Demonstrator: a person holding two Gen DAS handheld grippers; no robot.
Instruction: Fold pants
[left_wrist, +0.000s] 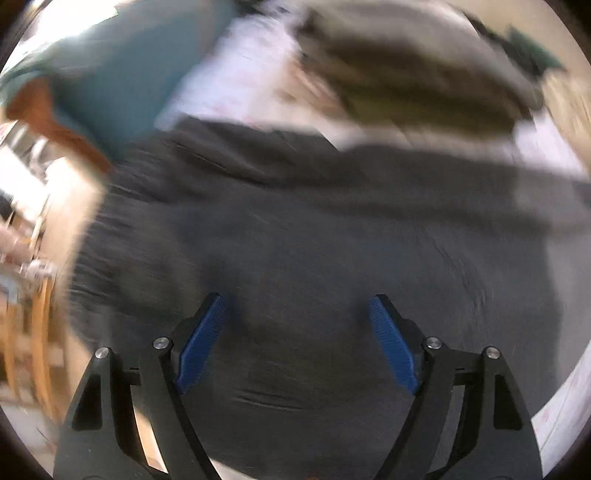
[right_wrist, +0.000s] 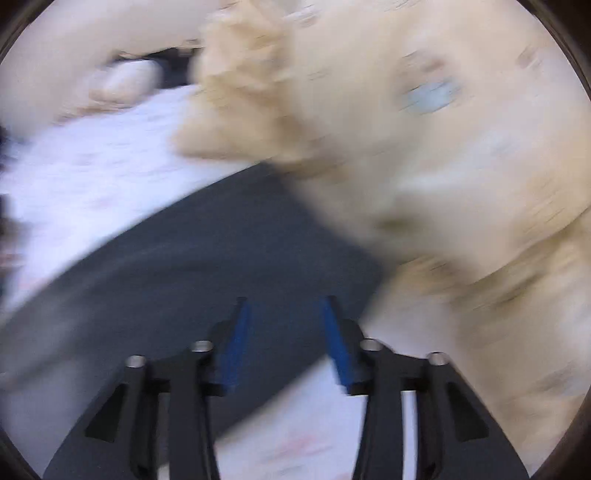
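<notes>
Item 1: dark grey pants (left_wrist: 314, 229), soft fabric, lightly creased. I see them spread flat across a pale sheet (left_wrist: 236, 74), filling most of my left view; 1 straight-edged leg end (right_wrist: 229, 258) shows in my right view.

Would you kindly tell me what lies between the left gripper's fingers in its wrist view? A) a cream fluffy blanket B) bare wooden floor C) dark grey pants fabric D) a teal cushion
C: the left gripper hangs open over the dark grey pants, fingers gripping nothing.
</notes>
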